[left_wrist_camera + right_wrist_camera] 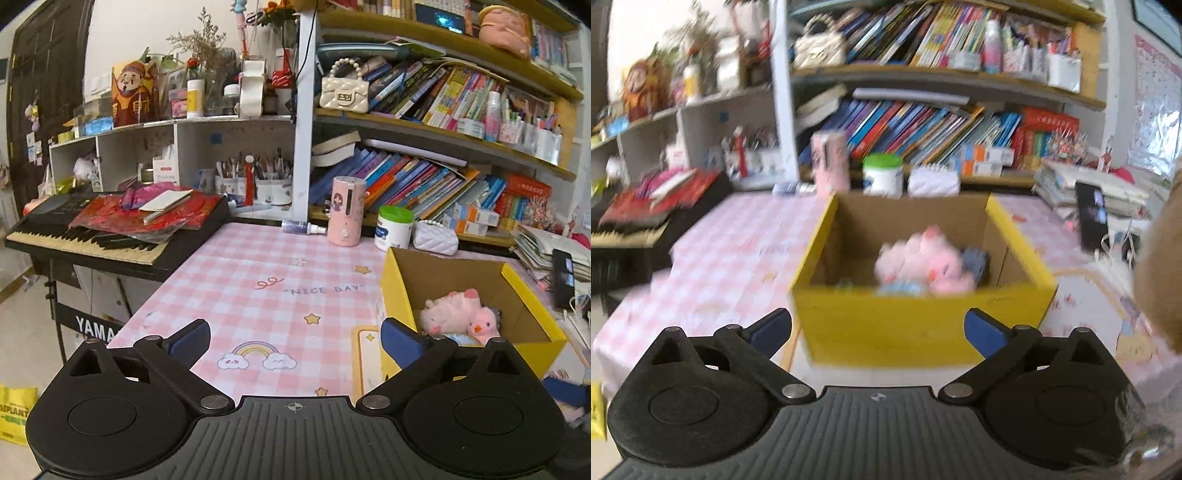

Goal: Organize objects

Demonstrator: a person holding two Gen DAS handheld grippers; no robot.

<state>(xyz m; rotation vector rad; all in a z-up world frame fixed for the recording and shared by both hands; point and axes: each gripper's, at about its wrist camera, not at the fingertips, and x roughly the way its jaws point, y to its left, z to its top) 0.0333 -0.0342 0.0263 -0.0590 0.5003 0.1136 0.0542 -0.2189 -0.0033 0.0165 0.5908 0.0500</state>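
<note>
The left gripper (pixel 295 341), at the bottom of its view, has its jaws spread wide with nothing between them, only bare pink checked tablecloth (pixel 258 280) ahead. The right gripper (pixel 877 332) is likewise spread and empty, facing the yellow box (pixel 923 317) at mid-frame. Inside the box lie pink plush toys (pixel 923 262), with something grey and something pale blue beside them, too blurred to name. Judging from this, the loose toys are already boxed. The pink canister (pixel 347 210), green-lidded tub (pixel 394 229) and white quilted pouch (pixel 436 238) at the cloth's far edge may be what remains.
</note>
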